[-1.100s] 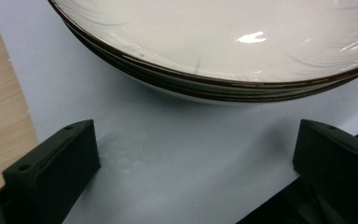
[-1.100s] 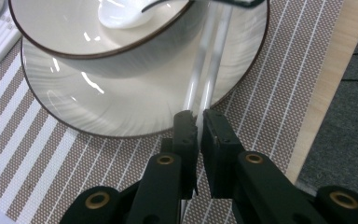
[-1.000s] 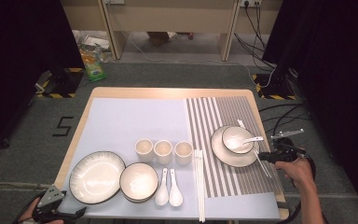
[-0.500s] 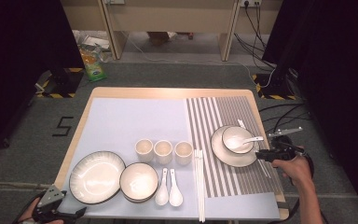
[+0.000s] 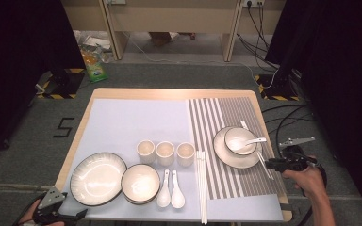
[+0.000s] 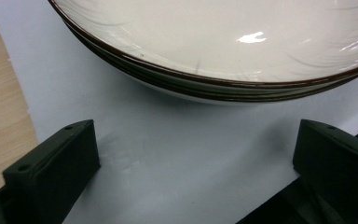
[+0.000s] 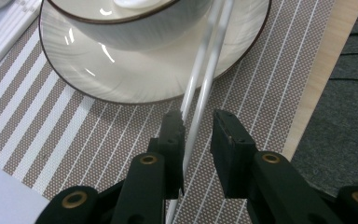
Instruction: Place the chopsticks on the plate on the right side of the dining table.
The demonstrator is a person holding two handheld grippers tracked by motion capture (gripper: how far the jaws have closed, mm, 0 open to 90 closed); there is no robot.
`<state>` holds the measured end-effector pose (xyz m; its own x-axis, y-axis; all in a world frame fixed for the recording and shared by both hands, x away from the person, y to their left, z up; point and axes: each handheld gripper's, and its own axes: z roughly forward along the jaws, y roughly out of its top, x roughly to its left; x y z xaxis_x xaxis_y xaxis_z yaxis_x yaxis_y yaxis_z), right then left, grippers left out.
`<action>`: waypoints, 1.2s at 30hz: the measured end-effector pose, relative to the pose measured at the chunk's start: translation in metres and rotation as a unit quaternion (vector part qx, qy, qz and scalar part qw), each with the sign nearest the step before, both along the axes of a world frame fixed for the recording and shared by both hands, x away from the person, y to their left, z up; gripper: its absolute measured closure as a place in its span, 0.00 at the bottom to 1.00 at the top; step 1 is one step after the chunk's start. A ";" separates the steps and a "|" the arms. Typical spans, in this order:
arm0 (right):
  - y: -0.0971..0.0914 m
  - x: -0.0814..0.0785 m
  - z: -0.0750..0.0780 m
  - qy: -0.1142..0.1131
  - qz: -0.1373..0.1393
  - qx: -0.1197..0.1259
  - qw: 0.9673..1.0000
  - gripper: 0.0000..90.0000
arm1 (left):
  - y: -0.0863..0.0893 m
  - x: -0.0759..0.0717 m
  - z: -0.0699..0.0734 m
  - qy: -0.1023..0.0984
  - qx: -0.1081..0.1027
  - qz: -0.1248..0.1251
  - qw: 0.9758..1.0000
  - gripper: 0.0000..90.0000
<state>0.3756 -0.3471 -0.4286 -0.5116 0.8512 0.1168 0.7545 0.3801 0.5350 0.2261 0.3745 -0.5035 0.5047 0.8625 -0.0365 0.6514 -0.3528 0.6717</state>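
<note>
Two thin chopsticks lie between our right gripper's released jaws, just opened; stiff, light and slippery, best pinched together near their ends

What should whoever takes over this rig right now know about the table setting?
Right gripper: open. Its jaws have just been opening, and the chopsticks lie loose between them on the striped placemat.
Left gripper: open and holding nothing, low at the table's near-left corner, facing the stacked plates.
Done: one place looks set, with a plate, a bowl with a spoon in it, and the chopsticks beside the plate.
Left: probably back the right gripper off. The cups, stacked bowls, two spoons and spare chopsticks wait on the blue mat.
</note>
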 end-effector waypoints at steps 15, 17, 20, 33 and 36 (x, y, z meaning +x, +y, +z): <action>0.003 0.005 -0.004 0.005 0.005 -0.007 1.000 0.90 | 0.000 0.000 0.001 0.003 0.001 -0.002 1.000 0.00; 0.004 0.006 -0.004 0.005 0.004 -0.008 1.000 0.91 | 0.000 0.000 0.001 0.006 0.001 -0.003 1.000 0.00; 0.006 0.009 -0.005 0.006 0.006 -0.008 1.000 0.92 | 0.000 0.000 0.001 0.005 0.001 -0.002 1.000 0.00; 0.011 0.017 -0.003 0.007 0.001 -0.007 1.000 0.93 | 0.000 0.000 0.001 0.007 0.001 -0.004 1.000 0.00; 0.012 0.019 -0.002 0.007 -0.001 -0.006 1.000 0.93 | 0.000 0.000 0.001 0.005 0.001 -0.002 1.000 0.00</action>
<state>0.3948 -0.3355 -0.4305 -0.5083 0.8536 0.1140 0.7624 0.3844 0.5206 0.2262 0.3748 -0.5027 0.5086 0.8601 -0.0396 0.6562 -0.3574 0.6646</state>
